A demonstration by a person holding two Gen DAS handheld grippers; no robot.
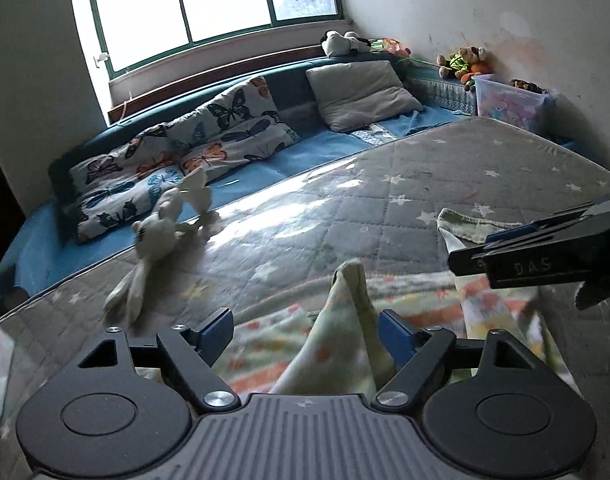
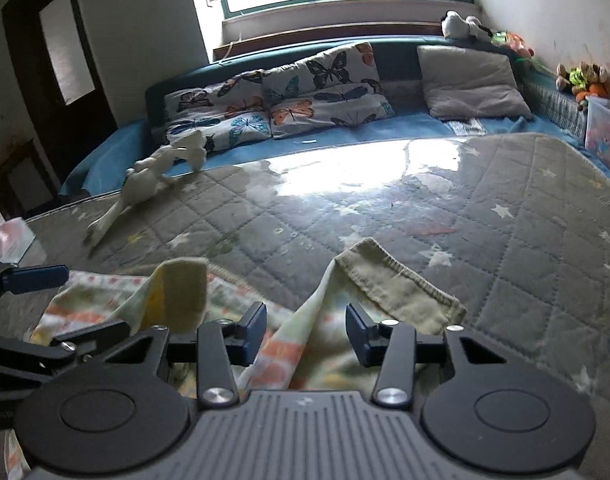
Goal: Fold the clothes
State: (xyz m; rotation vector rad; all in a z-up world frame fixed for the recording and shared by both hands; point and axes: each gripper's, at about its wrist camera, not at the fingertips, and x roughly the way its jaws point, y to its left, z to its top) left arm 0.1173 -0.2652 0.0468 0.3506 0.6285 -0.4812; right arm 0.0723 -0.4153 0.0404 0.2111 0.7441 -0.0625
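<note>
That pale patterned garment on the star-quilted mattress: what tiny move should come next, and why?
Probably closing both sets of fingers: a raised fold of the pale patterned garment stands between the left gripper pads, another between the right gripper pads, neither visibly pinched.

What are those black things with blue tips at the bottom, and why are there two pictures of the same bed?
Those are two grabbing tools, like big tongs. A person holds one in each hand. Each tool has a small camera that looks along its two fingers. One picture comes from the left gripper, the other from the right gripper. That is why you see the bed twice.

Both are over a grey mattress with stars. On it lie a colourful piece of clothing, which is to be folded, and a white soft toy. Cloth sits between each tool's blue fingers, but they are open and not squeezing it yet.
</note>
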